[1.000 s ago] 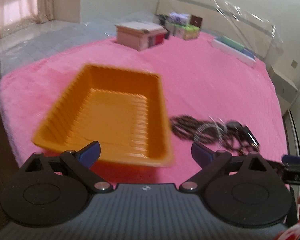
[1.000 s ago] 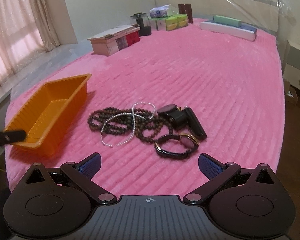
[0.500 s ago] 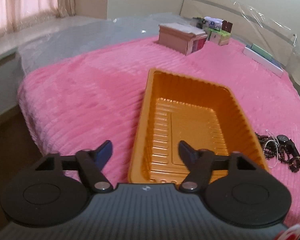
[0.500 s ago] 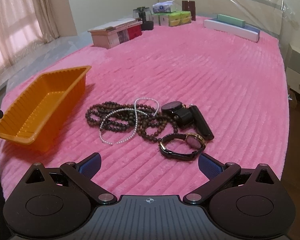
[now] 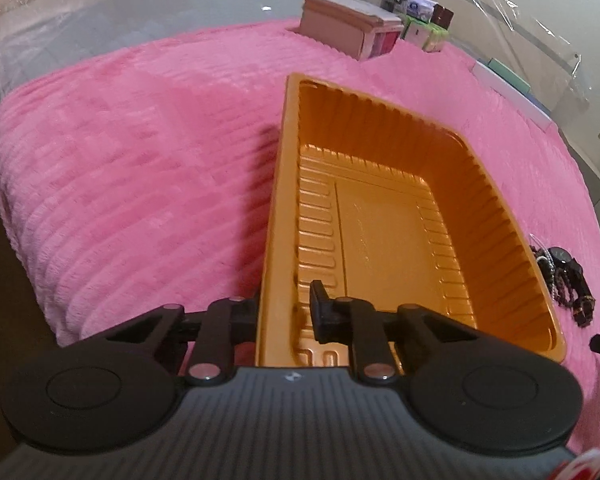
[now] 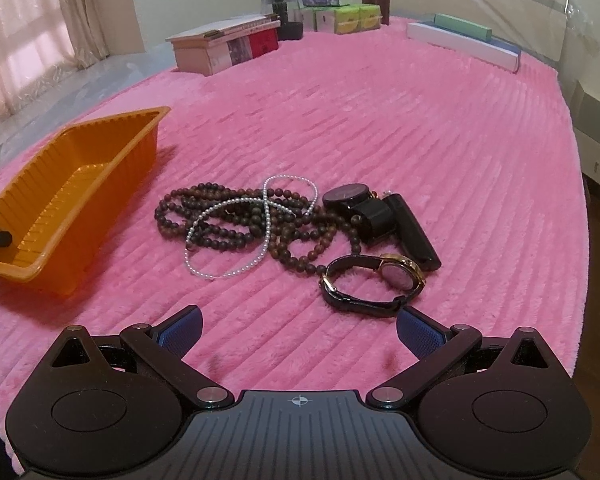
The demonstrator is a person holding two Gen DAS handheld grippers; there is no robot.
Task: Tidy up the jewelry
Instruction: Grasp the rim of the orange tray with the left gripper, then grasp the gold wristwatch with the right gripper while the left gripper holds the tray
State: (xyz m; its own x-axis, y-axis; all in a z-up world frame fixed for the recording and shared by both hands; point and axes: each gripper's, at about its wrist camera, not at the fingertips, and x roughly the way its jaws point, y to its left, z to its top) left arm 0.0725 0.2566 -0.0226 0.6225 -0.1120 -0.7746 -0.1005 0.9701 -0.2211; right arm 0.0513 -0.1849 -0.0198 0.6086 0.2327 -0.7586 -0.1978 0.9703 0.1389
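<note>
A heap of jewelry lies on a pink blanket [image 6: 380, 112]: a dark bead necklace [image 6: 228, 220] tangled with a white pearl strand [image 6: 260, 204], a black watch [image 6: 352, 196] beside a black case [image 6: 414, 236], and a gold-faced watch [image 6: 396, 276] on a black strap nearest the camera. To their left sits an empty orange tray [image 5: 384, 224], apart from the beads. The left gripper [image 5: 286, 308], angled steeply downward, straddles the tray's near-left wall; its jaws have just been closing and now clamp that wall, one finger outside, the other inside. The right gripper [image 6: 298, 330], also tilted downward, hangs low over the blanket just short of the gold-faced watch, its blue-padded fingers [image 6: 180, 330] spread wide and touching nothing. Boxes [image 6: 224, 46] line the far end of the bed.
</note>
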